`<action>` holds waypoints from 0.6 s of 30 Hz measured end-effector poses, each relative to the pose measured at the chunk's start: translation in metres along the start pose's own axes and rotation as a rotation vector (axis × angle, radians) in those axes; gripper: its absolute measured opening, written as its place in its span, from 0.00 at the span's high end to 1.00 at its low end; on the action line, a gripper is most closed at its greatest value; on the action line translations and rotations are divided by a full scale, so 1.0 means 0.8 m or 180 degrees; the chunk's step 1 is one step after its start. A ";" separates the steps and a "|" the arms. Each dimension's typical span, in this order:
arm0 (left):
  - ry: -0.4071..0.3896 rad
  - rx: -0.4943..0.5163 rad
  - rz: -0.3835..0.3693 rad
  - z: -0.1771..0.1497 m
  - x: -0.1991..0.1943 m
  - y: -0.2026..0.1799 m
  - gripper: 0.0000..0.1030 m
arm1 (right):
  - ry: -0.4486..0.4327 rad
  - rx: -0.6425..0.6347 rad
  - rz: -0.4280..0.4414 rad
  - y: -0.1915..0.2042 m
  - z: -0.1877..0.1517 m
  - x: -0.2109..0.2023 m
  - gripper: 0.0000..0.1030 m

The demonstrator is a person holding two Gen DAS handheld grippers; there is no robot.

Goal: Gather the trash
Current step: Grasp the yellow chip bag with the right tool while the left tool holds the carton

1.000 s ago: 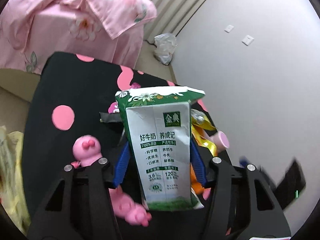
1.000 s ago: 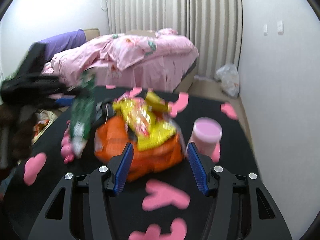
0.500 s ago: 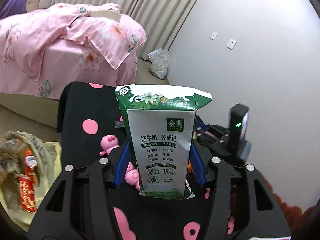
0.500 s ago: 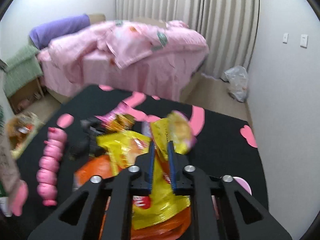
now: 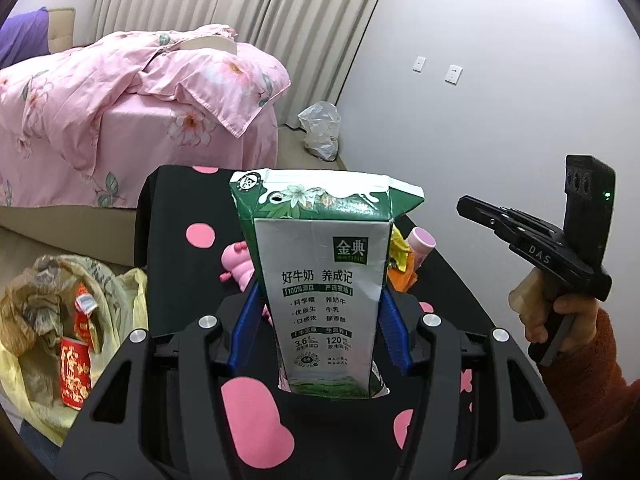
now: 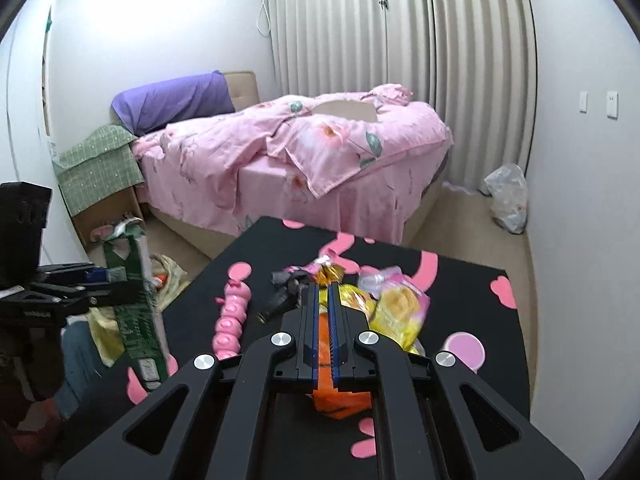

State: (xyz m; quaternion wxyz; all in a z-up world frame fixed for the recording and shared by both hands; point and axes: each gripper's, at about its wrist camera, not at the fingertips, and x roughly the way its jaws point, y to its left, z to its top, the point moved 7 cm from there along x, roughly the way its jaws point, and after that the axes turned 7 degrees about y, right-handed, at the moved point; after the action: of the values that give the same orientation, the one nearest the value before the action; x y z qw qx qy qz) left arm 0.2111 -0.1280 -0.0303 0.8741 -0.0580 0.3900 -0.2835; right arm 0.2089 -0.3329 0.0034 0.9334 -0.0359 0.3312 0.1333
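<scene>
A green and white milk carton [image 5: 324, 280] stands upright between the blue pads of my left gripper [image 5: 320, 292], which is shut on it beside the black table's left edge. The carton [image 6: 138, 304] and the left gripper [image 6: 116, 280] also show at the left of the right wrist view. My right gripper [image 6: 326, 292] is closing its jaws. Its pads pinch an orange snack bag [image 6: 340, 398], and a yellow snack bag [image 6: 396, 312] hangs beside them. The right gripper [image 5: 466, 204] hangs in the air at the right of the left wrist view, held by a hand in an orange sleeve.
A yellowish trash bag [image 5: 48, 320] with wrappers lies open on the floor left of the black pink-spotted table [image 6: 460, 288]. A pink caterpillar toy [image 6: 230, 320], dark wrappers [image 6: 284, 292] and a pink cup [image 5: 420, 240] lie on it. Behind are a pink bed [image 6: 300, 152] and a white plastic bag [image 6: 506, 196].
The right gripper has shut on the snack bags and risen with them. The left gripper has carried the milk carton up and back, so the floor trash bag has come into view.
</scene>
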 end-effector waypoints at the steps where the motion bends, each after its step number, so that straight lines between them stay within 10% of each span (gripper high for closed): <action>1: -0.0001 -0.0025 -0.0011 -0.003 0.000 0.001 0.51 | 0.0040 0.0005 -0.0145 -0.008 -0.007 0.006 0.91; 5: -0.0023 -0.0164 -0.0023 -0.011 0.003 0.016 0.51 | 0.0232 0.0121 0.0038 -0.025 -0.033 0.037 0.41; 12: -0.0015 -0.0186 0.0098 -0.007 0.020 0.035 0.51 | 0.0290 -0.0131 -0.0639 -0.044 -0.048 0.098 0.49; 18: 0.0026 -0.0159 0.0126 0.000 0.034 0.036 0.51 | 0.0434 -0.0027 -0.0558 -0.063 -0.050 0.156 0.73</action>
State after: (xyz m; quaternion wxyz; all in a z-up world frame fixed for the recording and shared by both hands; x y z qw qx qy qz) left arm 0.2385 -0.1189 -0.0574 0.8763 -0.0709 0.4016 -0.2566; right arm 0.2915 -0.3593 -0.1072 0.9166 -0.0777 0.3889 0.0498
